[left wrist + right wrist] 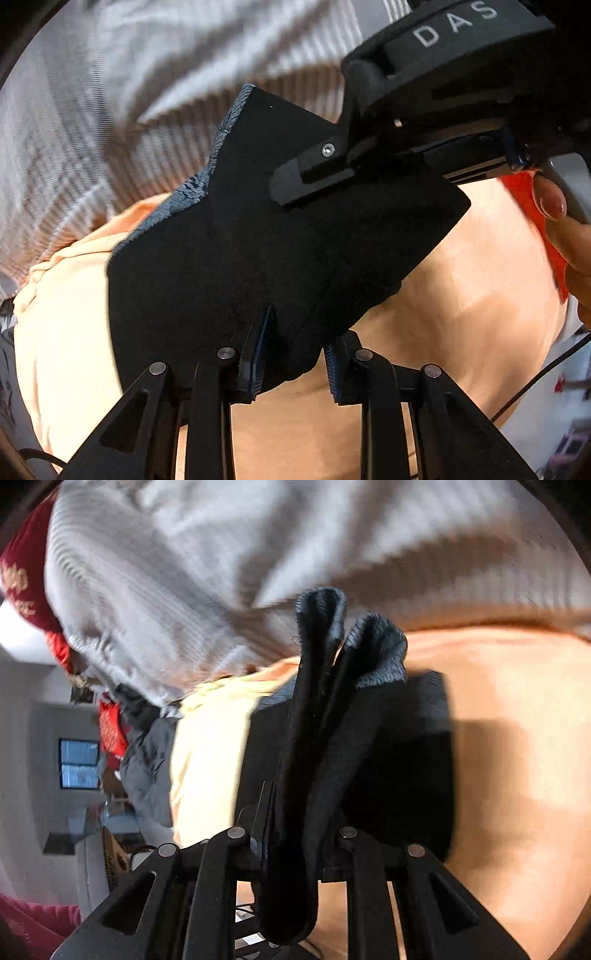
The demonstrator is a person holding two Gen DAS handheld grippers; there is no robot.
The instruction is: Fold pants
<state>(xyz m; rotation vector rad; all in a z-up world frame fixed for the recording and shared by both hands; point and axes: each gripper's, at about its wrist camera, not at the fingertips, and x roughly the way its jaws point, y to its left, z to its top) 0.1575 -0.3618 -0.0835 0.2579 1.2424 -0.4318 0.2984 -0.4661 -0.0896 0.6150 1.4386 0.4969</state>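
Observation:
The black pants (258,240) with a blue-grey ribbed band (192,192) hang lifted over a peach sheet (461,288). At the bottom of the left wrist view, my left gripper (293,360) is shut on a lower edge of the black fabric. My right gripper (306,181) comes in from the upper right and clamps the same cloth higher up. In the right wrist view the pants (314,738) are bunched in folds between the fingers of my right gripper (295,845). Two grey ribbed ends (380,642) stick up, and the pads are hidden by cloth.
A grey striped blanket (129,92) lies beyond the peach sheet (498,720). A person's hand (554,206) holds the right gripper's handle. Red cloth (543,221) lies at the right. A crumpled grey garment (147,760), red cushions (22,579) and room furniture show at the left.

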